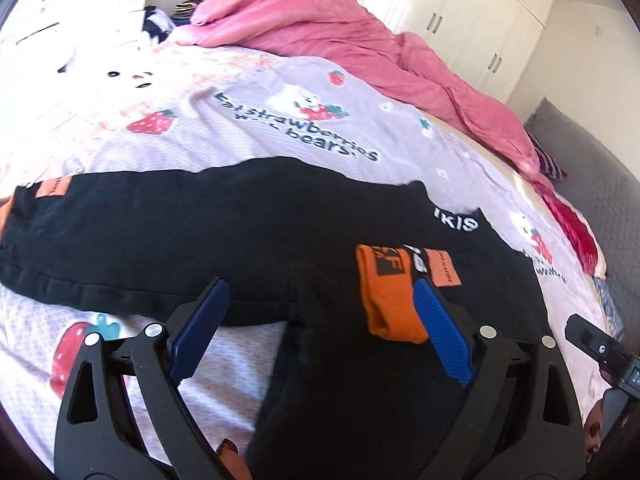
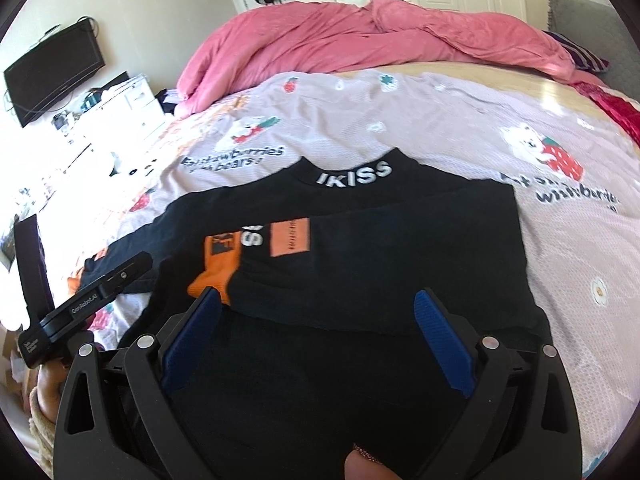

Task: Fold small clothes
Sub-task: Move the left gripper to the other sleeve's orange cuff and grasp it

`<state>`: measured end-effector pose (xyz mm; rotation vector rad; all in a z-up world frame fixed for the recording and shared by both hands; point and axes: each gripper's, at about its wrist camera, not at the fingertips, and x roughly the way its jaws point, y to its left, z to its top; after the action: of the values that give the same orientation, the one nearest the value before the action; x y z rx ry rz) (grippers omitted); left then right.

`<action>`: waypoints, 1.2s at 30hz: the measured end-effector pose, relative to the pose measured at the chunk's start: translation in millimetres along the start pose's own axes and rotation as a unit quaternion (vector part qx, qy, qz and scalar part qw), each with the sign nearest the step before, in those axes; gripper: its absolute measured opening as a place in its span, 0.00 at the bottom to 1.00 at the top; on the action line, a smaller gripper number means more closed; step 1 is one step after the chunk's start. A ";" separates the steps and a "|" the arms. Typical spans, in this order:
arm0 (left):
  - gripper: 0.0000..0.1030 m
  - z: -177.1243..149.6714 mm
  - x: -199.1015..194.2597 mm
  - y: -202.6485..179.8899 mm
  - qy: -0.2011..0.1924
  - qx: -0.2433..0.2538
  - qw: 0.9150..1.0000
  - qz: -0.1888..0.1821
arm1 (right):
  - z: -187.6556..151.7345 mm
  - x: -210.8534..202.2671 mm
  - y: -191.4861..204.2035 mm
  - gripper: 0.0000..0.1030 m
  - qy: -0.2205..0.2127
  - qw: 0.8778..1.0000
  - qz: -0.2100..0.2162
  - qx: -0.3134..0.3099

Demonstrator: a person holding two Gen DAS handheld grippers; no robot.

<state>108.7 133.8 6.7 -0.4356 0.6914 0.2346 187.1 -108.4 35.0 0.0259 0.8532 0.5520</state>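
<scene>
Black cloth fills the left wrist view: a small black top point(image 1: 200, 240) lies flat on the bed sheet point(image 1: 280, 140), which is printed with strawberries and bears. One sleeve stretches far to the left, so the long axis of this part runs from left to right across the view. The other sleeve is already folded over the body, and its orange cuff point(image 1: 390, 296) lies on the black cloth, touching the inner side of the right blue finger. The left gripper point(image 1: 320, 312) hangs just above the lower edge of the top with its fingers wide apart and nothing between them. The unfolded sleeve lies to the left of this gripper, so I judge the left hand is the nearer one to take it. At the right edge a part of the other gripper shows.

From the right wrist view, the collar point(image 2: 354, 174) with white letters points away from the camera, and the body of the top lies straight in front. The right gripper point(image 2: 318, 312) also has its fingers spread apart, holding nothing, above the near hem. The orange cuff is beside its left finger. A pink blanket point(image 2: 360, 40) is heaped at the far side of the bed, well apart from the top. No box or basket is in view.
</scene>
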 end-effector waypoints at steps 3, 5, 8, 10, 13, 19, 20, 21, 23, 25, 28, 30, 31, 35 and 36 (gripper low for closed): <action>0.84 0.9 -2.6 11.2 -0.004 -0.014 1.000 0.012 | 3.1 2.8 13.2 0.94 -0.002 1.000 0.007 -0.016; 0.84 2.6 -4.9 20.2 -0.009 -0.029 0.999 0.017 | 4.6 5.0 21.1 0.94 -0.005 1.000 0.009 -0.027; 0.84 5.4 -8.9 33.7 -0.017 -0.051 0.998 0.023 | 5.3 8.6 32.1 0.95 -0.008 0.999 0.014 -0.042; 0.86 7.5 -11.6 40.1 -0.024 -0.062 0.997 0.027 | 5.7 12.6 37.8 0.95 -0.006 0.999 0.018 -0.046; 0.89 10.0 -19.0 52.9 -0.043 -0.077 0.995 0.050 | 6.8 19.2 48.1 0.95 -0.001 0.998 0.028 -0.051; 0.89 14.2 -33.6 77.6 -0.077 -0.121 0.986 0.086 | 8.9 26.6 70.5 0.95 0.001 0.997 0.046 -0.069; 0.89 14.2 -36.9 81.2 -0.084 -0.127 0.984 0.092 | 9.4 28.3 75.3 0.95 0.002 0.996 0.048 -0.074; 0.89 15.2 -38.8 85.4 -0.090 -0.133 0.982 0.097 | 10.1 29.3 78.2 0.95 0.002 0.996 0.050 -0.076; 0.89 15.8 -45.1 93.4 -0.104 -0.144 0.977 0.115 | 11.7 31.5 85.9 0.95 0.004 0.995 0.054 -0.084; 0.89 17.0 -48.5 99.9 -0.113 -0.152 0.974 0.125 | 13.6 32.4 92.8 0.95 0.003 0.994 0.056 -0.089; 0.89 16.7 -50.2 113.9 -0.114 -0.172 0.969 0.136 | 16.1 33.1 104.6 0.95 0.000 0.993 0.065 -0.100; 0.89 15.7 -50.6 120.8 -0.113 -0.182 0.966 0.142 | 17.2 34.4 113.7 0.96 0.000 0.992 0.071 -0.109; 0.89 15.4 -51.0 124.2 -0.114 -0.187 0.965 0.146 | 17.8 35.3 118.9 0.96 0.000 0.991 0.075 -0.113; 0.90 13.6 -57.0 137.2 -0.121 -0.199 0.958 0.164 | 18.8 37.7 135.2 0.96 -0.001 0.989 0.085 -0.124; 0.90 13.6 -56.8 139.6 -0.120 -0.202 0.958 0.166 | 19.2 38.3 137.4 0.96 -0.001 0.988 0.087 -0.125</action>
<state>25.1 259.8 10.4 -0.6680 0.4716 0.7440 159.0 31.5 53.4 -0.1285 0.7791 0.8209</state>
